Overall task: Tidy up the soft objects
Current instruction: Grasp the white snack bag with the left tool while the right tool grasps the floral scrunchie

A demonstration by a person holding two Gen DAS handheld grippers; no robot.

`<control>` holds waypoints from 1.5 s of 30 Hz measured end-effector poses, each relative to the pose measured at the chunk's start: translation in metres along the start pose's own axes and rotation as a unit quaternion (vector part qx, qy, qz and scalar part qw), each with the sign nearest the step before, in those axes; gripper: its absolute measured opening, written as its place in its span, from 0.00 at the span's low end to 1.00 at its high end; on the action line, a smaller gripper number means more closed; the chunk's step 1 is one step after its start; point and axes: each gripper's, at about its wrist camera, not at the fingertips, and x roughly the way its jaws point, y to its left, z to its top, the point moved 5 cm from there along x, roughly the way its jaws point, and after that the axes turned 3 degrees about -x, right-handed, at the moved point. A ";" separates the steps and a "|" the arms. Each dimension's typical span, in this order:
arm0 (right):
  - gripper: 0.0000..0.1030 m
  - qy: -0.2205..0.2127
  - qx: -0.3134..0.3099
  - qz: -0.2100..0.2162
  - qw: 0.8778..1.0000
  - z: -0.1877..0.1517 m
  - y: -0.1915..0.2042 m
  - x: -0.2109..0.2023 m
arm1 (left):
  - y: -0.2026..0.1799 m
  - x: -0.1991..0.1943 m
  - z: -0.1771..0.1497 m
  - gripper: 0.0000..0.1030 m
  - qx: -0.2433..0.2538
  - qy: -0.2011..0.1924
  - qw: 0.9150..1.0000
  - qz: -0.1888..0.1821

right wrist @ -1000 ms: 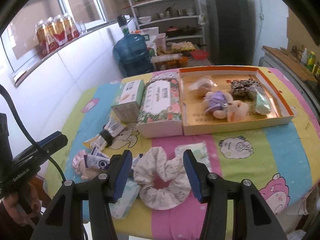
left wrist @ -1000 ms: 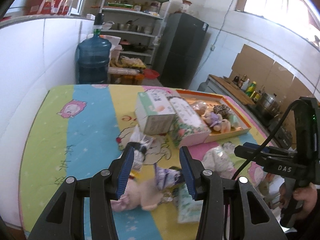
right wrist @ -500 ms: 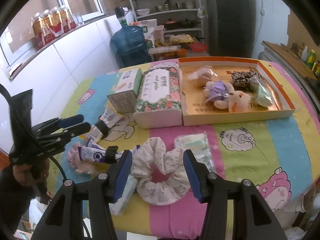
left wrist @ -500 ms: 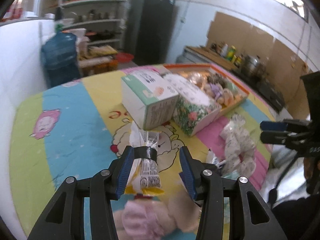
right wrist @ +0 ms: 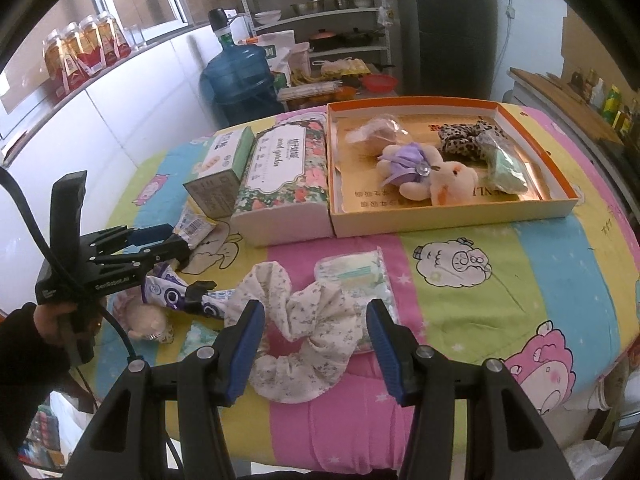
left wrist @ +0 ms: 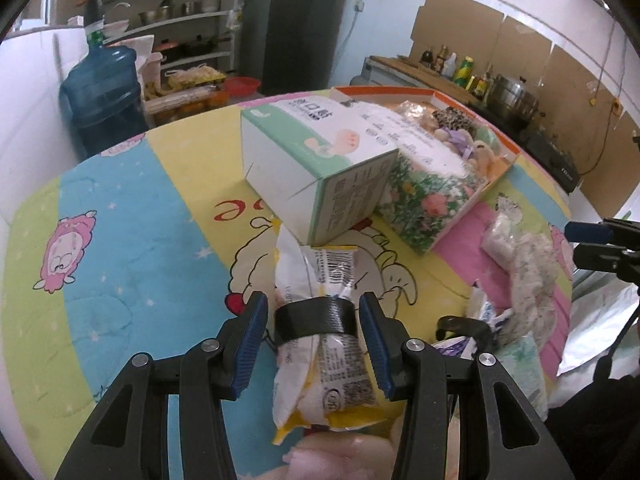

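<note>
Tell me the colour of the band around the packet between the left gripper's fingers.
Black band; clearest in the left wrist view.

White tiled walls. Metal shelving rack with pots and bowls at back, tall black fridge beside it. Blue water jug on floor in front of shelves. Window on left, daylight coming through. Wooden counter with bottles; cardboard sheets against wall.

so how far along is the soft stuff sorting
Done: the purple-dressed plush bunny and leopard-print scrunchie lie in the orange-rimmed cardboard tray. In hand: the open left gripper straddles the black-banded yellow-white packet. Left: the white floral scrunchie.
</note>
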 end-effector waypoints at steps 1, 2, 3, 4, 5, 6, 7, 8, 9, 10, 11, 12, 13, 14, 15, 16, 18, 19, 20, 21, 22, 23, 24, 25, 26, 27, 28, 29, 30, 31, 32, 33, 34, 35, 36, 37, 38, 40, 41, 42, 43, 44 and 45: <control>0.52 0.002 -0.001 0.001 1.000 0.000 0.000 0.001 | 0.001 0.001 0.000 0.47 -0.001 0.002 1.000 -0.003; 0.52 0.003 -0.002 0.002 1.000 0.000 0.001 0.003 | 0.002 0.003 0.000 0.47 -0.002 0.003 1.000 -0.004; 0.52 0.005 -0.004 0.003 1.000 -0.001 0.002 0.003 | 0.003 0.005 0.000 0.47 -0.003 0.007 1.000 -0.003; 0.52 0.009 -0.009 0.006 1.000 -0.001 0.003 0.006 | 0.003 0.008 -0.001 0.47 -0.005 0.010 1.000 -0.005; 0.52 0.011 -0.012 0.008 1.000 -0.002 0.005 0.008 | 0.004 0.010 -0.002 0.47 -0.009 0.014 1.000 -0.007; 0.52 0.014 -0.015 0.009 1.000 -0.003 0.006 0.010 | 0.005 0.012 -0.002 0.47 -0.015 0.015 1.000 -0.011; 0.52 0.017 -0.020 0.009 1.000 -0.003 0.008 0.013 | 0.005 0.012 -0.002 0.47 -0.018 0.010 1.000 -0.011; 0.52 0.020 -0.024 0.007 0.999 -0.004 0.009 0.015 | 0.005 0.012 -0.002 0.47 -0.020 0.009 1.000 -0.012; 0.52 0.022 -0.027 0.005 0.999 -0.004 0.009 0.017 | 0.005 0.012 -0.001 0.47 -0.022 0.007 1.000 -0.012; 0.52 0.025 -0.030 0.002 0.999 -0.005 0.009 0.020 | 0.004 0.013 -0.002 0.47 -0.022 0.006 1.000 -0.012; 0.52 0.028 -0.032 0.000 0.999 -0.005 0.009 0.022 | 0.004 0.013 -0.002 0.47 -0.023 0.005 1.000 -0.012; 0.52 0.031 -0.032 -0.003 0.999 -0.006 0.008 0.024 | 0.004 0.013 -0.002 0.45 -0.024 0.002 1.000 -0.011; 0.52 0.034 -0.033 -0.005 0.999 -0.007 0.007 0.027 | 0.003 0.013 -0.002 0.44 -0.025 0.000 1.000 -0.014; 0.52 0.037 -0.035 -0.009 0.999 -0.007 0.006 0.029 | 0.003 0.013 -0.003 0.44 -0.026 -0.002 1.000 -0.013; 0.52 0.040 -0.038 -0.012 0.998 -0.007 0.005 0.030 | 0.002 0.012 -0.003 0.43 -0.027 -0.004 1.000 -0.012; 0.52 0.043 -0.043 -0.015 0.998 -0.008 0.005 0.032 | 0.002 0.012 -0.003 0.43 -0.029 -0.005 1.000 -0.011; 0.52 0.046 -0.052 -0.016 0.997 -0.008 0.008 0.034 | 0.003 0.012 -0.004 0.43 -0.033 -0.007 0.999 -0.009; 0.52 0.048 -0.058 -0.018 0.997 -0.008 0.010 0.034 | 0.002 0.012 -0.005 0.43 -0.035 -0.009 0.999 -0.007; 0.52 0.050 -0.063 -0.018 0.997 -0.009 0.011 0.035 | 0.002 0.011 -0.005 0.43 -0.037 -0.010 0.999 -0.005; 0.52 0.053 -0.067 -0.018 0.996 -0.009 0.012 0.036 | 0.002 0.011 -0.005 0.43 -0.038 -0.011 0.999 -0.004; 0.52 0.056 -0.069 -0.018 0.996 -0.010 0.012 0.037 | 0.002 0.011 -0.005 0.43 -0.039 -0.012 0.999 -0.003; 0.52 0.057 -0.071 -0.018 0.996 -0.010 0.013 0.038 | 0.002 0.011 -0.005 0.43 -0.041 -0.012 0.999 -0.002; 0.52 0.057 -0.071 -0.016 0.996 -0.011 0.013 0.037 | 0.002 0.010 -0.005 0.42 -0.042 -0.013 0.999 -0.001; 0.49 0.056 -0.070 -0.008 0.996 -0.011 0.012 0.037 | 0.002 0.010 -0.006 0.42 -0.044 -0.014 0.999 0.000; 0.46 0.053 -0.067 0.003 0.996 -0.012 0.012 0.036 | 0.001 0.010 -0.006 0.42 -0.045 -0.014 0.999 0.001; 0.33 0.053 -0.066 0.010 0.996 -0.012 0.011 0.035 | 0.001 0.009 -0.006 0.42 -0.046 -0.015 0.999 0.002; 0.23 0.055 -0.066 0.010 0.996 -0.013 0.011 0.035 | 0.001 0.009 -0.007 0.42 -0.048 -0.015 0.999 0.002; 0.22 0.058 -0.069 0.010 0.996 -0.014 0.010 0.036 | 0.002 0.009 -0.007 0.42 -0.049 -0.016 0.999 0.003; 0.21 0.058 -0.068 0.010 0.996 -0.014 0.010 0.036 | 0.002 0.008 -0.007 0.42 -0.051 -0.017 0.999 0.004; 0.18 0.058 -0.066 0.012 0.996 -0.015 0.010 0.036 | 0.002 0.008 -0.007 0.42 -0.052 -0.018 0.998 0.005; 0.18 0.057 -0.064 0.015 0.996 -0.015 0.009 0.035 | 0.001 0.007 -0.008 0.42 -0.053 -0.019 0.998 0.005; 0.18 0.056 -0.060 0.017 0.996 -0.015 0.009 0.034 | 0.001 0.006 -0.008 0.42 -0.055 -0.021 0.998 0.007; 0.18 0.054 -0.057 0.020 0.997 -0.015 0.008 0.033 | 0.002 0.004 -0.009 0.42 -0.059 -0.023 0.998 0.009; 0.18 0.052 -0.051 0.025 0.997 -0.014 0.006 0.032 | 0.002 0.003 -0.009 0.42 -0.061 -0.025 0.998 0.011; 0.18 0.051 -0.044 0.029 0.997 -0.014 0.004 0.031 | 0.002 0.001 -0.010 0.42 -0.063 -0.027 0.998 0.013; 0.18 0.049 -0.035 0.032 0.998 -0.013 0.000 0.030 | 0.002 -0.002 -0.010 0.42 -0.065 -0.030 0.997 0.016; 0.18 0.048 -0.024 0.037 0.998 -0.012 -0.003 0.029 | 0.003 -0.003 -0.010 0.42 -0.067 -0.033 0.997 0.018; 0.18 0.047 -0.003 0.043 0.998 -0.012 -0.009 0.027 | 0.004 -0.010 -0.011 0.42 -0.075 -0.040 0.996 0.022; 0.18 0.046 0.000 0.042 0.998 -0.012 -0.011 0.026 | 0.006 -0.012 -0.011 0.42 -0.078 -0.044 0.996 0.024; 0.18 0.042 0.000 0.038 0.998 -0.011 -0.011 0.024 | 0.007 -0.017 -0.011 0.42 -0.083 -0.049 0.995 0.028; 0.18 0.035 -0.007 0.029 0.999 -0.011 -0.011 0.020 | 0.008 -0.021 -0.011 0.42 -0.087 -0.054 0.994 0.031; 0.18 0.030 -0.013 0.022 0.999 -0.010 -0.011 0.017 | 0.009 -0.025 -0.011 0.42 -0.090 -0.060 0.994 0.033; 0.18 0.022 -0.021 0.016 0.999 -0.009 -0.009 0.013 | 0.009 -0.030 -0.010 0.42 -0.093 -0.067 0.993 0.035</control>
